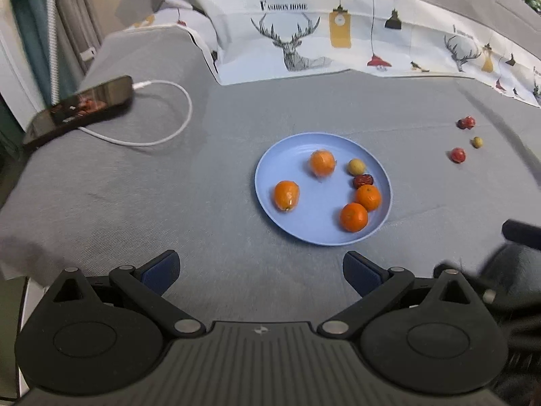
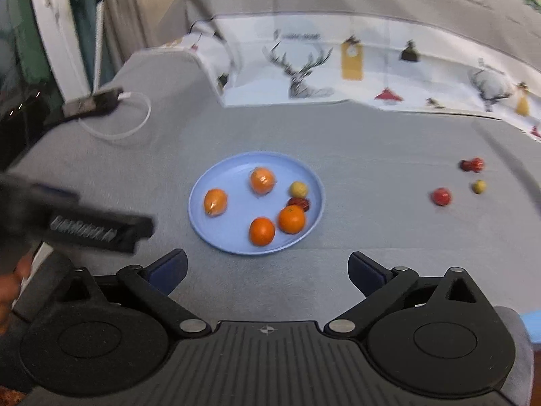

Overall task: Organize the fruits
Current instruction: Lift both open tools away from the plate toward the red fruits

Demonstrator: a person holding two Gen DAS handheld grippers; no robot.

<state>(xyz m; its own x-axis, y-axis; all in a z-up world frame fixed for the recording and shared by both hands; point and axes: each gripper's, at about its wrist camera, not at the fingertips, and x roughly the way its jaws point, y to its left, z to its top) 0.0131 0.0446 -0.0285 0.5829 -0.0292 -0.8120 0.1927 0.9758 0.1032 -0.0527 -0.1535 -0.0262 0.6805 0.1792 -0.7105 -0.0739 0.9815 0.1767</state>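
Both grippers, left (image 1: 260, 270) and right (image 2: 267, 272), are released and empty. The plate (image 1: 290, 149) holds six fruits; small fruits (image 1: 457, 155) lie loose at 2 o'clock. Probably next: the right gripper reaches there.

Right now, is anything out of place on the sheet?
Yes. Four small fruits lie loose on the grey sheet, right of the blue plate: a red pair, a yellowish one and a red one. Nothing looks spilled or damaged.
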